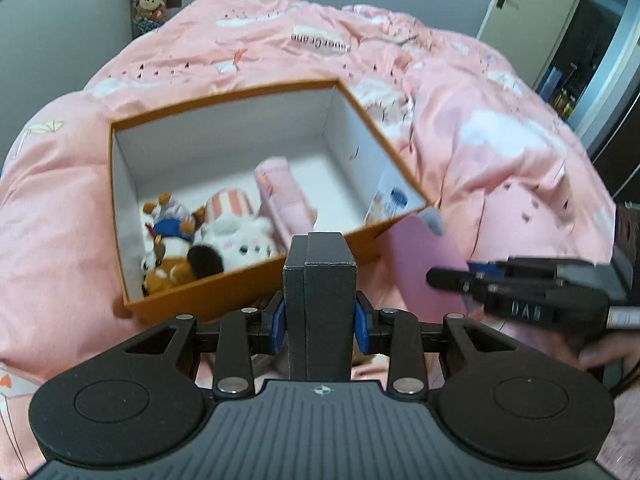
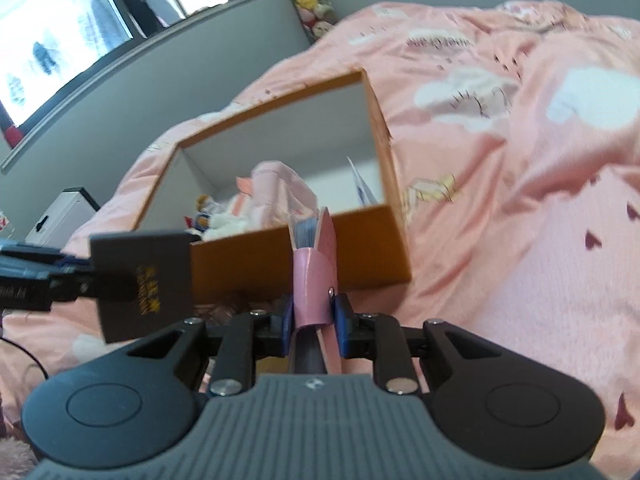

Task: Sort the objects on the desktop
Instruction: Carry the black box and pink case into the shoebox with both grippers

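The left tongs (image 1: 320, 316) clamp a dark grey rectangular case (image 1: 320, 300), upright, long axis pointing ahead toward the open orange cardboard box (image 1: 224, 96) on the pink bed quilt (image 1: 500, 140). The right tongs (image 2: 312, 320) pinch a pink leather wallet (image 2: 314, 276), edge-on, pointing toward the box's near wall. Both tilt downward.

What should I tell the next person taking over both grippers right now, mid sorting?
Left gripper: jaws shut on a dark grey box, held just short of the orange box.
Right gripper: jaws shut on a pink wallet, also in front of the orange box.
Done: plush toys, a pink roll and a blue-labelled tube already lie inside the orange box on the pink bedspread.
Left: put both held items in, most likely.
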Available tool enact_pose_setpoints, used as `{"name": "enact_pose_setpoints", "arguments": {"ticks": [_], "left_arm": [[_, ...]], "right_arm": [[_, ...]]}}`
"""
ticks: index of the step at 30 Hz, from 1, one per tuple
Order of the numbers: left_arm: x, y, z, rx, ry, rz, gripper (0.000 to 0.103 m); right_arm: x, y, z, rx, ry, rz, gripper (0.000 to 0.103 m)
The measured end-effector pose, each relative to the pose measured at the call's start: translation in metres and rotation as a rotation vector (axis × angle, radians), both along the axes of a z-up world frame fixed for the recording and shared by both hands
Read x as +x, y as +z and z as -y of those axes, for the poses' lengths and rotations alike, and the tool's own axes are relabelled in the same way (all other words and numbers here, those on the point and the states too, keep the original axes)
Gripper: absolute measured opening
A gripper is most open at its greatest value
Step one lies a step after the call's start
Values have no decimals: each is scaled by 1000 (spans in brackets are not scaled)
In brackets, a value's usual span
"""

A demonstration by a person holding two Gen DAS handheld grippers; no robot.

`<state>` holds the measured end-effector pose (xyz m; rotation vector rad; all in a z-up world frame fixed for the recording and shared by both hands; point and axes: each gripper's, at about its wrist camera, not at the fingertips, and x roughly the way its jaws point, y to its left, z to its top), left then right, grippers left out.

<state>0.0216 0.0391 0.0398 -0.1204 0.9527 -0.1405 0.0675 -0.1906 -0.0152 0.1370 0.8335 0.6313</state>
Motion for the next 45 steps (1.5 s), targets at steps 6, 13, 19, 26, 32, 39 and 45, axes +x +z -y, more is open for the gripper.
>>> {"name": "enact_pose_setpoints", "arguments": {"ticks": [6,13,19,26,32,39,45], "left_arm": [[18,15,11,-11,-2,43,38],[38,26,20,-28,-33,66,38],[59,26,17,-74,-18,70,38],[87,17,20,-95,-14,37,38],[116,2,18,-162,-15,-34,38],[146,-20,12,-196,15,-128,38],[162,-43,7,-168,38,-228,38]], "right_arm": [[-3,21,1,58,28,45,22],[-10,51,0,115,40,126,22],[4,61,-1,138,-11,193,22],[38,59,-3,167,-65,239,22],[77,54,5,173,-52,193,22],[112,41,5,175,-19,94,22],[126,32,0,216,-25,31,22]]}}
